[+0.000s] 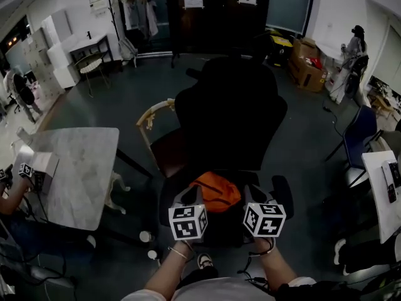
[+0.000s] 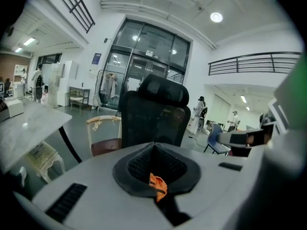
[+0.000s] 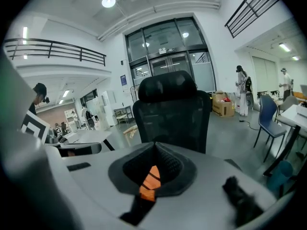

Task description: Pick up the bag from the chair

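Note:
An orange bag [image 1: 216, 190] lies on the seat of a black office chair [image 1: 229, 111] just in front of me. Both grippers are low at the bag's near edge, marker cubes facing up. My left gripper [image 1: 195, 197] is at the bag's left side, my right gripper [image 1: 250, 197] at its right. In the left gripper view the jaws of the left gripper [image 2: 154, 174] meet, with a fold of the orange bag [image 2: 157, 186] pinched between them. The right gripper [image 3: 152, 169] is likewise shut on a strip of the orange bag [image 3: 149, 183]. The chair's backrest [image 2: 153, 114] [image 3: 172, 114] rises straight ahead.
A marble-topped table [image 1: 78, 168] stands at the left, a wooden chair with a red seat [image 1: 166, 149] beside the office chair. A blue chair [image 1: 360, 133] and a white table [image 1: 385, 187] are on the right. Cups [image 1: 145, 236] sit on the floor. Another person [image 1: 12, 190] is at the far left.

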